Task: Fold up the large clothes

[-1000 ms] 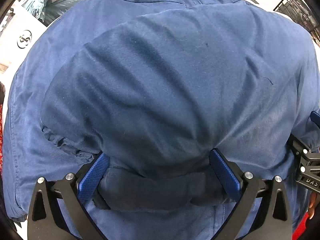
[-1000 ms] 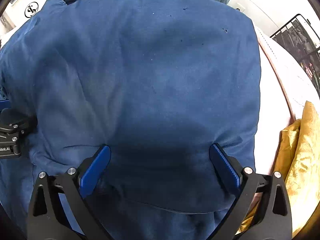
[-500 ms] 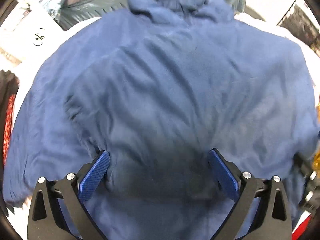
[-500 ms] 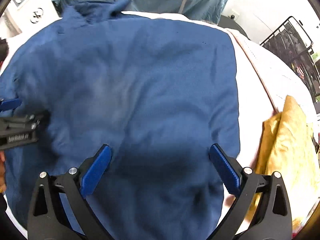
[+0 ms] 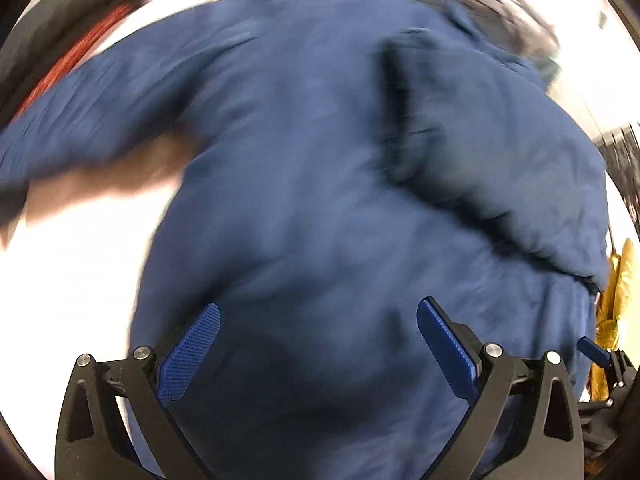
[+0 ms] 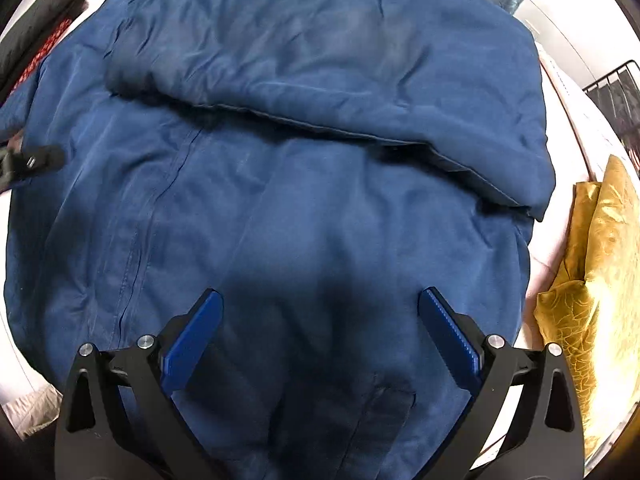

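Note:
A large navy blue jacket lies spread on a white surface, with one sleeve folded across its upper part. It fills the left wrist view too, which is motion-blurred. My left gripper is open and empty above the jacket's lower part. My right gripper is open and empty above the jacket's hem. The left gripper's tip shows at the left edge of the right wrist view. The right gripper's tip shows at the lower right of the left wrist view.
A gold patterned cloth lies right of the jacket, also in the left wrist view. Dark and red folded clothes sit at the far left. A black wire rack stands at the right. White bed surface shows left of the jacket.
Both grippers have pulled back and up from the jacket, open throughout. The folded sleeve now lies farther from them. The left view has swung left and blurred.

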A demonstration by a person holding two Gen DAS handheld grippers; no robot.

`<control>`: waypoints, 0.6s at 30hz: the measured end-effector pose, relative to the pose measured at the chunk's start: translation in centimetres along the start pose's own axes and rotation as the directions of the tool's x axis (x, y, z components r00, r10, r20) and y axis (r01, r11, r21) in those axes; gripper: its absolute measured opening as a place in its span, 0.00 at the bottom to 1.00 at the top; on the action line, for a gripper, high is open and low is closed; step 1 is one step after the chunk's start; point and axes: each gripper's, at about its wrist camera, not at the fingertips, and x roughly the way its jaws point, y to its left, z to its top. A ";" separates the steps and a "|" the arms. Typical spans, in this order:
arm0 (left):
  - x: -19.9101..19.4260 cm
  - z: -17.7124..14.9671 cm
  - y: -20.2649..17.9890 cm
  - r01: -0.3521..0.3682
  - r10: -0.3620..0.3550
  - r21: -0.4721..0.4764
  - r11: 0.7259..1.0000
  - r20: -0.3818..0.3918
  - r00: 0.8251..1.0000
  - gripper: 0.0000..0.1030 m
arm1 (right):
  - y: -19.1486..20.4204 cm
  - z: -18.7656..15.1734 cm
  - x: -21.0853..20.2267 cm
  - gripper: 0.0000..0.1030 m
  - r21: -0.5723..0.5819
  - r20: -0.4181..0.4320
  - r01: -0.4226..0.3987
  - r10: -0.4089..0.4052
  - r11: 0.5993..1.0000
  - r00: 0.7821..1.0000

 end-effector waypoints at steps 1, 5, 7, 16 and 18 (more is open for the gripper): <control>-0.2 -0.3 1.3 0.001 -0.001 -0.023 1.000 -0.001 1.000 0.94 | 0.4 0.1 0.0 0.95 -0.003 0.000 -0.004 0.004 1.000 1.000; -1.5 -1.8 7.0 0.010 -0.006 -0.159 0.987 0.031 1.000 0.94 | 2.3 0.3 -0.5 0.95 -0.026 0.012 -0.002 0.002 1.000 1.000; -2.2 -2.1 9.7 -0.003 0.016 -0.235 0.972 0.053 0.998 0.94 | 2.8 0.2 -0.5 0.95 -0.041 0.014 0.005 -0.005 0.999 1.000; -5.8 -1.5 23.6 0.143 0.004 -0.609 0.780 0.234 0.972 0.94 | 4.3 -0.1 0.3 0.95 -0.084 0.001 0.028 -0.028 0.996 1.000; -7.2 -1.0 27.3 0.237 -0.002 -0.684 0.690 0.326 0.945 0.94 | 4.7 -0.3 -0.6 0.95 -0.087 0.006 0.040 -0.040 0.995 0.999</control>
